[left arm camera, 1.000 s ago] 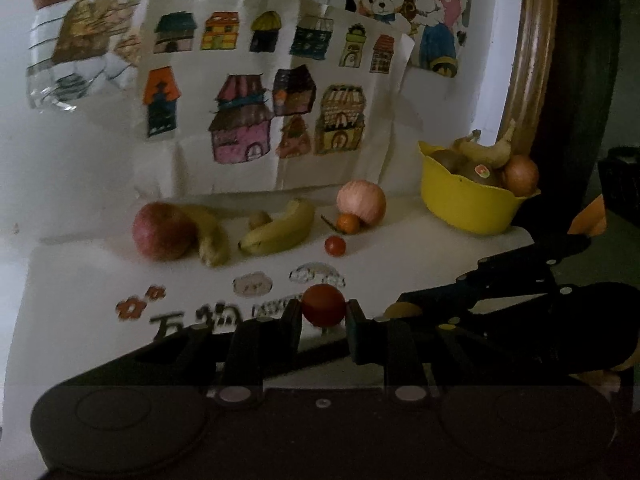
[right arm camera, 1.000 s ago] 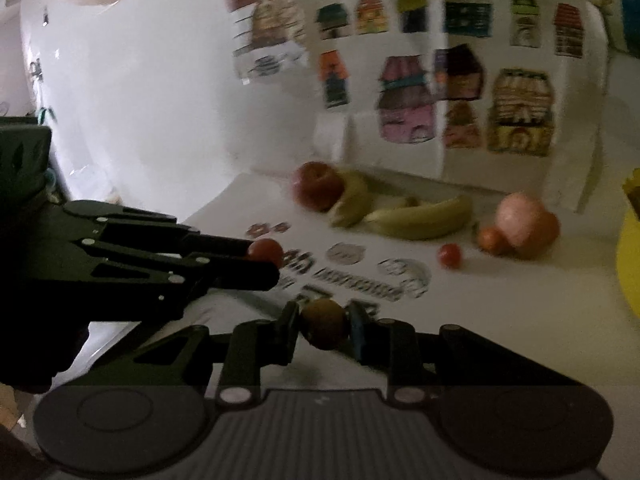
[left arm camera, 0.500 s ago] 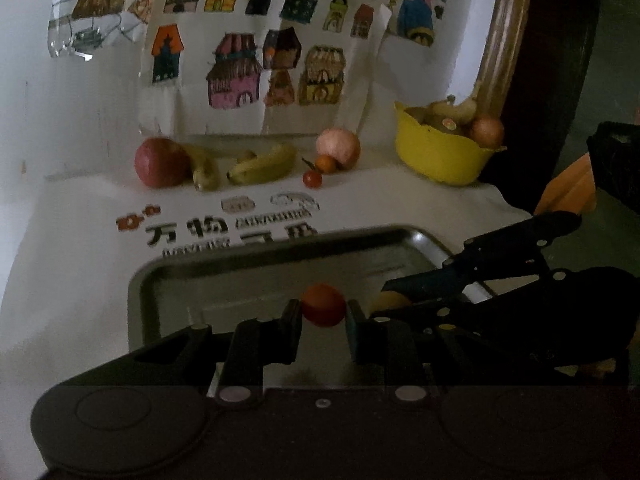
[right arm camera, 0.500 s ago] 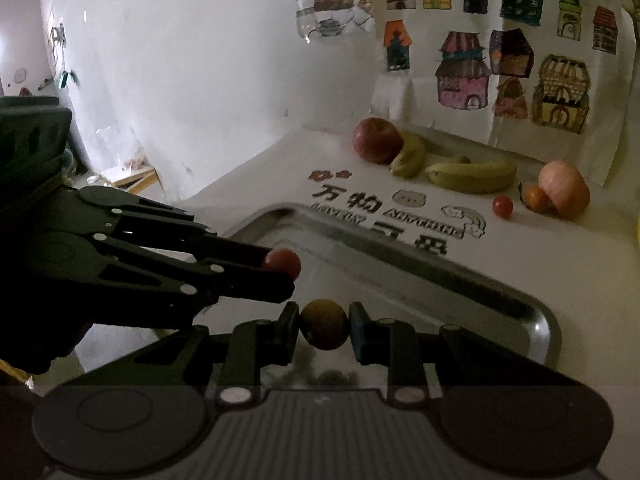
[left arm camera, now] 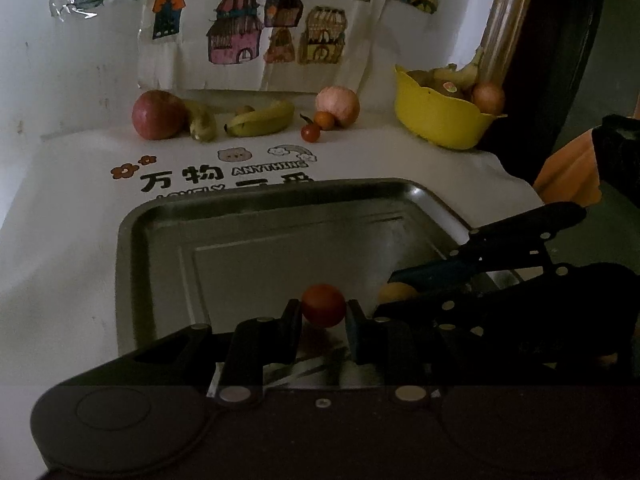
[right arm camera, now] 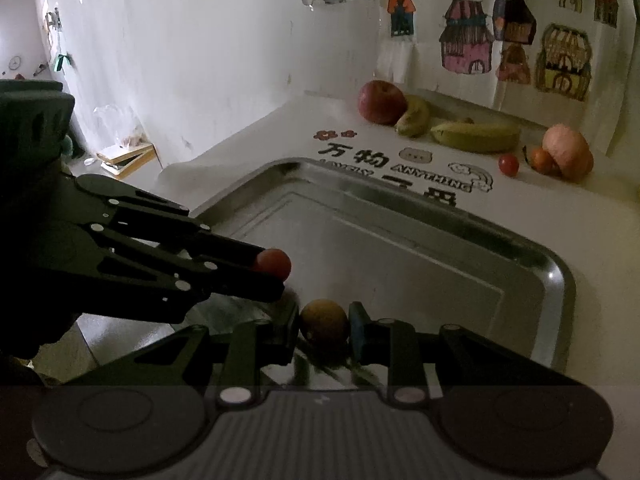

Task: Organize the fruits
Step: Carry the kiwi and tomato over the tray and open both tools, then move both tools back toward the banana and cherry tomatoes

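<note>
Two tools are each loaded with one small round fruit, and both hang above the metal tray. The left tool is clamped narrow on a red cherry tomato; the right tool is clamped narrow on a brownish-yellow round fruit. Neither fruit rests on the tray floor; how far above it they hang cannot be told.

Governing relation: the tray floor lies directly beneath both held fruits, toward the tray's near edge. The two tools sit side by side, left tool tip just beside the right tool tip, apart from each other. Both are angled downward toward the tray. Neither fruit has a long axis, so grip orientation is not critical.

Judgement: the next move is a lowering and release into the tray. Round fruits may roll on the flat metal; the raised rim should contain them.

Beyond the tray's far edge on the worktop lie an apple, bananas, and smaller fruits.
</note>
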Demonstrator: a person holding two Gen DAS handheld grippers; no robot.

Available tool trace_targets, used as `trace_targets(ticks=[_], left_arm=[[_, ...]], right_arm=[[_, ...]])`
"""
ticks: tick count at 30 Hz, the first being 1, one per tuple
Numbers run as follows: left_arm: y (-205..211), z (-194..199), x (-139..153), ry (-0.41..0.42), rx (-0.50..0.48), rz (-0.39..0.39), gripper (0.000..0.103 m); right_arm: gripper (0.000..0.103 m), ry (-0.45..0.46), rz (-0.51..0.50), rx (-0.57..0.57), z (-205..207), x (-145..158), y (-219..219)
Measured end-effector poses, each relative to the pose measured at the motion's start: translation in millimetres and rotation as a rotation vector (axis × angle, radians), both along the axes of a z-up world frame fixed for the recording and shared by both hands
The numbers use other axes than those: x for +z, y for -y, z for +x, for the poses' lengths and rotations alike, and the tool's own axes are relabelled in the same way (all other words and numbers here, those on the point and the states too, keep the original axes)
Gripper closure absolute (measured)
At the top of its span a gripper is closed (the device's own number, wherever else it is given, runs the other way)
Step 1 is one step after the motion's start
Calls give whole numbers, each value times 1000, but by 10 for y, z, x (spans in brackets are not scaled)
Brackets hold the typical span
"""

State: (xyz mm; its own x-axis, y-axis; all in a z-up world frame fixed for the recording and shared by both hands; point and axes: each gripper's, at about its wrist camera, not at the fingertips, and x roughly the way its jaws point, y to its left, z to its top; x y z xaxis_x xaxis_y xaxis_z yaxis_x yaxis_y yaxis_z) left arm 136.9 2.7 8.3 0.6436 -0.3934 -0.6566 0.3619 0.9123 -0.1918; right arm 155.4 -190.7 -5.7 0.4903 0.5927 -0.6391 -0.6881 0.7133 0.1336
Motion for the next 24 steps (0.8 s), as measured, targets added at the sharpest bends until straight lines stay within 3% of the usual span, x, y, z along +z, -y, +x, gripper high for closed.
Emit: trace_targets(ticks=[8, 12, 24], left_arm=[[13, 22, -24, -22, 5, 2, 77], [14, 37, -9, -9, 8, 12, 75], [-29, 105, 267, 99, 52, -13, 29]], right_arm=[[70, -3, 5, -3, 9, -6, -6], [51, 1, 15, -9, 18, 5, 14], [13, 79, 60, -33, 25, 244, 154]])
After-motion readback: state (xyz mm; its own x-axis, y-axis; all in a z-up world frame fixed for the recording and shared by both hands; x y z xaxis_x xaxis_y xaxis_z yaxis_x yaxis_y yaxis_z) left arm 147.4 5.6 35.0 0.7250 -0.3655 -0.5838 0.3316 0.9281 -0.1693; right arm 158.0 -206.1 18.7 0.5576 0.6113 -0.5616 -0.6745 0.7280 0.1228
